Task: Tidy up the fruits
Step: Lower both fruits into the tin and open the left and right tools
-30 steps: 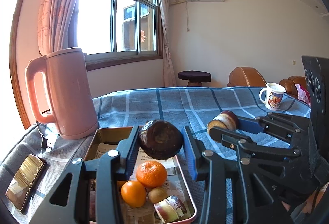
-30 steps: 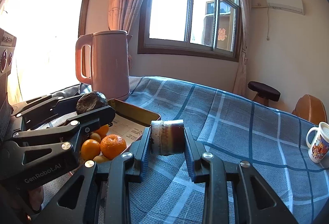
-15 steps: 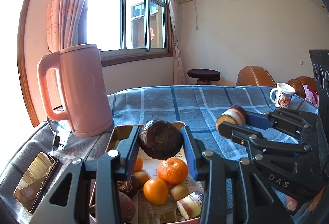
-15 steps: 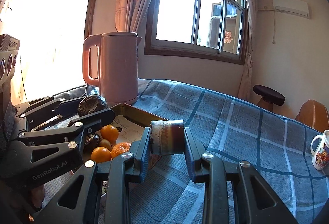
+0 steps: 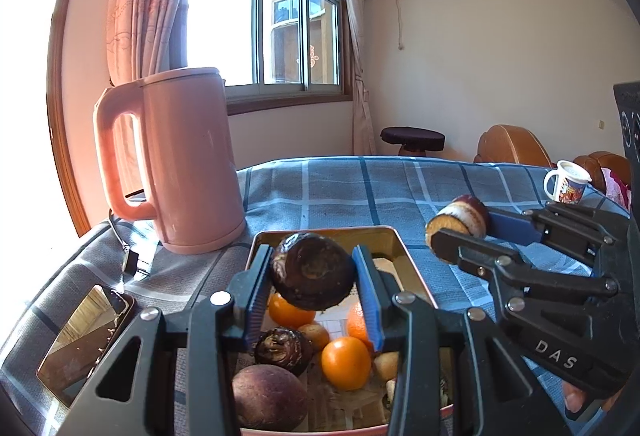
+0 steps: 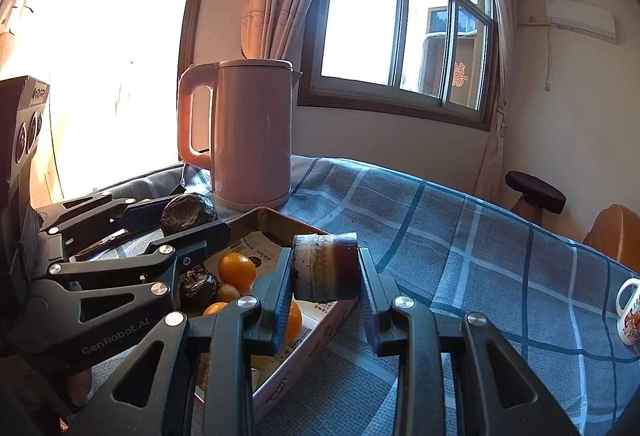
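My left claw (image 5: 313, 290) grips a dark fruit (image 5: 312, 270), my right claw (image 6: 325, 286) a cut chunk (image 6: 325, 270); lower both gently into the tray (image 5: 396, 248), clear of the oranges (image 5: 346, 362).

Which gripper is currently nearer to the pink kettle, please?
Left. The left gripper, shut on a dark round fruit, hangs over the tray just beside the pink kettle; the right gripper sits beyond the tray's far edge.
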`<state>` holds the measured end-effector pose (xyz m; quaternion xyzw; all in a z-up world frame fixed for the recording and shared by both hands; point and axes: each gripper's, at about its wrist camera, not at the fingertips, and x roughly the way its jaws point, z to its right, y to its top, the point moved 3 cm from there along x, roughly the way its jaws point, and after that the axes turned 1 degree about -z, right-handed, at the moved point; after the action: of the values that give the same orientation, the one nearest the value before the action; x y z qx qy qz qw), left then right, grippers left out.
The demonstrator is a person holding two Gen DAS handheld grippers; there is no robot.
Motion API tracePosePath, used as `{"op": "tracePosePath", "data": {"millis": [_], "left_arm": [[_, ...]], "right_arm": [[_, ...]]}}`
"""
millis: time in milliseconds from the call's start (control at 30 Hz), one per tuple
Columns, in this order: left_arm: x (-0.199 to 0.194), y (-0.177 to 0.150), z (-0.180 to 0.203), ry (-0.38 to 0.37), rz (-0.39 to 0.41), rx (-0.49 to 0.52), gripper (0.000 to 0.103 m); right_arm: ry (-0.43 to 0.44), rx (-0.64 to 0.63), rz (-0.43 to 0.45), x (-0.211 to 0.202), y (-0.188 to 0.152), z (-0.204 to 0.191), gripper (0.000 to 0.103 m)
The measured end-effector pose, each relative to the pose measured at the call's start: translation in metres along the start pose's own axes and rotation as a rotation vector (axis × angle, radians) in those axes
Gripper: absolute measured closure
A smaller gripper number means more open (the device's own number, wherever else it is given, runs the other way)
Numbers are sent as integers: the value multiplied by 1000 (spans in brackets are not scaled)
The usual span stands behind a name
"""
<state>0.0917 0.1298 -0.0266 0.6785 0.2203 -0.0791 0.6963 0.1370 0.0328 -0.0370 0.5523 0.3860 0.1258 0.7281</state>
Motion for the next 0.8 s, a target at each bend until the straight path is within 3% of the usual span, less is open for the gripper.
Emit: {"op": "tracePosePath", "data": {"millis": [400,800], "left_arm": [[6,-5,-19,22,-41,-18,61],[18,-12,-27,26,-92,-22,61]], "right_arm": [[29,-24,-19,16,3,-22,71],[45,-28,-94,40,-7,-31,71]]}}
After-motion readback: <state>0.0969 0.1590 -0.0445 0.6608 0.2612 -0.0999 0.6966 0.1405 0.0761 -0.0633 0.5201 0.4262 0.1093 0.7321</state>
